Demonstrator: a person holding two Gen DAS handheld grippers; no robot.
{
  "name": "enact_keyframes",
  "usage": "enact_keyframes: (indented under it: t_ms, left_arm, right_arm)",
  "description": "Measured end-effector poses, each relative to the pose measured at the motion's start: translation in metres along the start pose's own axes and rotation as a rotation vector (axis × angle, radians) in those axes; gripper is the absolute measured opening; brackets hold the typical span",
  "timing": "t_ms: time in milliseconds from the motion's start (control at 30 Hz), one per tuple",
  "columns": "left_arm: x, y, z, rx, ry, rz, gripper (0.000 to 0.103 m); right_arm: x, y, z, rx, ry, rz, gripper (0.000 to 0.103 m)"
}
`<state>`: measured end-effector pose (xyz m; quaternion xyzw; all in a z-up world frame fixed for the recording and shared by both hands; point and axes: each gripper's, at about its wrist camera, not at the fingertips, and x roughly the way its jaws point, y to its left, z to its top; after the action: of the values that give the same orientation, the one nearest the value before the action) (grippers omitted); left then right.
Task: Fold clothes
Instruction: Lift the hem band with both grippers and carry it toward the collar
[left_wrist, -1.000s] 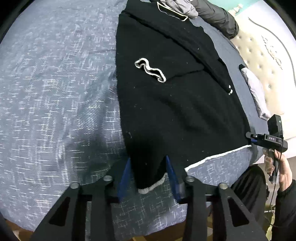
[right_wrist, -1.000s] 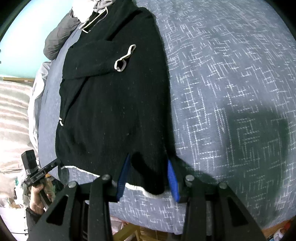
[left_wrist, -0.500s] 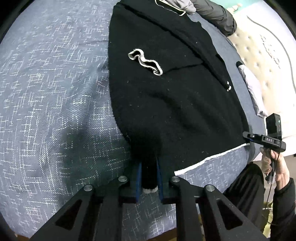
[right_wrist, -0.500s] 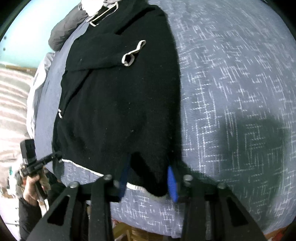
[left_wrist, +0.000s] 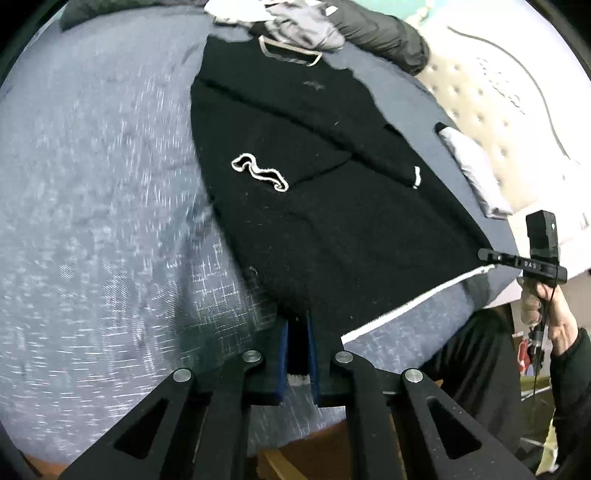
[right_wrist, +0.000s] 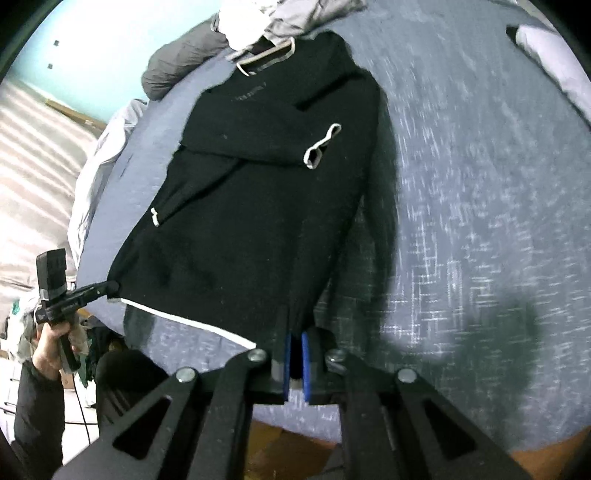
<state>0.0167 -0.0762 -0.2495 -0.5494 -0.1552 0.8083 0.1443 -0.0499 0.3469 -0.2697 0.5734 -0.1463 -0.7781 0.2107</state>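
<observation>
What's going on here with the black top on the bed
A person is folding a black sweater spread on a blue-grey bedspread. Its sleeves are already crossed over the body. The left gripper is shut on one bottom corner of the hem, and the right gripper is shut on the other. The hem looks raised off the bed between them. A pile of other clothes lies beyond the collar.

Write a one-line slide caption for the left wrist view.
Left gripper clamps the hem corner of a black sweater spread on a grey bedspread, sleeves folded in.
</observation>
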Motion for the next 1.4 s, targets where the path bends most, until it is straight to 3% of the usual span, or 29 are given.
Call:
enact_keyframes:
  t_ms: [367,600,967,1233,1400]
  left_arm:
    - [-0.035,-0.027,-0.006,0.062,-0.070,-0.001,0.007]
    - [-0.060,-0.046,-0.017,0.125,-0.074,0.003,0.006]
    - [-0.126,-0.073,-0.037,0.202,-0.143,-0.005,0.007]
    - [-0.140,-0.081,-0.049,0.224,-0.148,-0.015,0.007]
    - [-0.133,-0.077,-0.034,0.219,-0.145,-0.012,0.007]
  right_arm:
    - [-0.047,0.029,-0.011,-0.089,-0.080,0.030,0.003]
    - [-0.071,0.038,-0.021,-0.123,-0.111,0.049,0.003]
    - [-0.130,0.083,-0.046,-0.228,-0.183,0.092,0.003]
    - [-0.137,0.097,-0.060,-0.281,-0.167,0.087,0.003]
    - [-0.136,0.096,-0.048,-0.293,-0.171,0.064,0.003]
